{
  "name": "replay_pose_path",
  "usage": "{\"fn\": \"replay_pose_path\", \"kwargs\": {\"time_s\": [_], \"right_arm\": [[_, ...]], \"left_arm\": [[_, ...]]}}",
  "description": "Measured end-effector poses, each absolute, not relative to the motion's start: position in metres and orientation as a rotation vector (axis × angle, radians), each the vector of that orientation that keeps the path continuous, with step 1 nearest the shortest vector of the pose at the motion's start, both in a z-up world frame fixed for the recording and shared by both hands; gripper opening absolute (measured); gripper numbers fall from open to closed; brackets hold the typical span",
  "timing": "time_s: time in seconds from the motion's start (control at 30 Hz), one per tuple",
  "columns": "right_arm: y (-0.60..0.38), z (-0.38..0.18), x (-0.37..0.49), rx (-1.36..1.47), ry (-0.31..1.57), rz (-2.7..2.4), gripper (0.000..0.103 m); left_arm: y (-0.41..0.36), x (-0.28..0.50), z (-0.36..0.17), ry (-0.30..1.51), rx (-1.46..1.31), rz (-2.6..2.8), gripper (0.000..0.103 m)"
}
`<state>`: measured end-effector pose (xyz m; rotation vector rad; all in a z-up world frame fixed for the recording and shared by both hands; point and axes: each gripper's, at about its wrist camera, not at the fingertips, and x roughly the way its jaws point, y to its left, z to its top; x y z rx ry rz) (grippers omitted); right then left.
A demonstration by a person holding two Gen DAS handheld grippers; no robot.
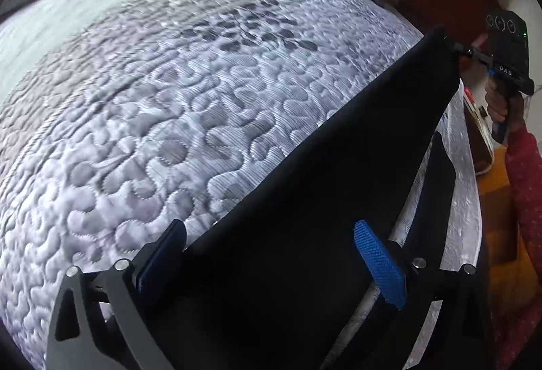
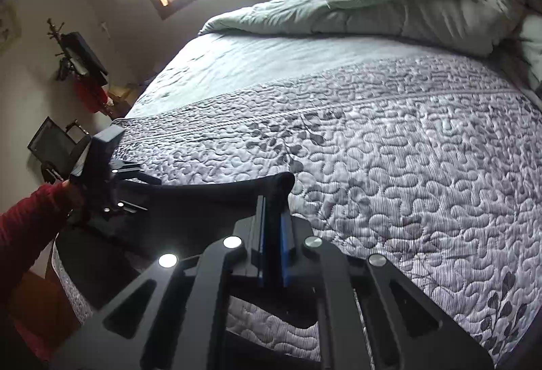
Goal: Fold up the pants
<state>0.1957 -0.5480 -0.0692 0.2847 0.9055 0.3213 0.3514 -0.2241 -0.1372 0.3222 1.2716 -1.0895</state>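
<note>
Pinching the dark pants (image 1: pixel 305 200), the right hand-held gripper (image 2: pixel 271 234) clamps; the left hand-held gripper (image 1: pixel 271 254) gapes wide.

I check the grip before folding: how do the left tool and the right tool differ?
The left tool stands wide open, while the right tool is closed on the black pants. The left tool straddles a broad span of cloth; the right tool pinches only an edge. Both have blue pads and are over the grey quilt.
</note>
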Motion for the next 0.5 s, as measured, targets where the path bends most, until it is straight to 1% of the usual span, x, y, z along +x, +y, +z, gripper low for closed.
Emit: {"fn": "replay_pose_path", "kwargs": {"time_s": [0.07, 0.1, 0.17, 0.2, 0.23, 0.27, 0.37, 0.43, 0.5], "right_arm": [[-0.544, -0.064, 0.198, 0.266, 0.904, 0.313, 0.006], [-0.545, -0.064, 0.196, 0.268, 0.903, 0.311, 0.006], [-0.546, -0.064, 0.195, 0.273, 0.895, 0.306, 0.006], [-0.545, -0.063, 0.193, 0.279, 0.888, 0.309, 0.006], [-0.545, -0.061, 0.192, 0.288, 0.875, 0.314, 0.006], [-0.545, -0.061, 0.191, 0.291, 0.867, 0.315, 0.006], [-0.543, -0.056, 0.187, 0.306, 0.83, 0.317, 0.006], [-0.544, -0.05, 0.181, 0.317, 0.805, 0.32, 0.006], [-0.545, -0.046, 0.176, 0.324, 0.791, 0.314, 0.006]], "left_arm": [[-0.226, 0.354, -0.139, 1.292, 0.315, -1.123, 0.099], [-0.225, 0.354, -0.139, 1.295, 0.316, -1.126, 0.094], [-0.22, 0.352, -0.139, 1.295, 0.327, -1.125, 0.066], [-0.217, 0.35, -0.138, 1.287, 0.358, -1.103, 0.039], [-0.211, 0.349, -0.138, 1.268, 0.39, -1.063, 0.015], [-0.207, 0.349, -0.138, 1.251, 0.41, -1.022, 0.014], [-0.194, 0.348, -0.128, 1.225, 0.334, -1.008, 0.01], [-0.191, 0.34, -0.117, 1.174, 0.348, -0.994, 0.007], [-0.188, 0.325, -0.102, 1.113, 0.368, -0.969, 0.007]]}}
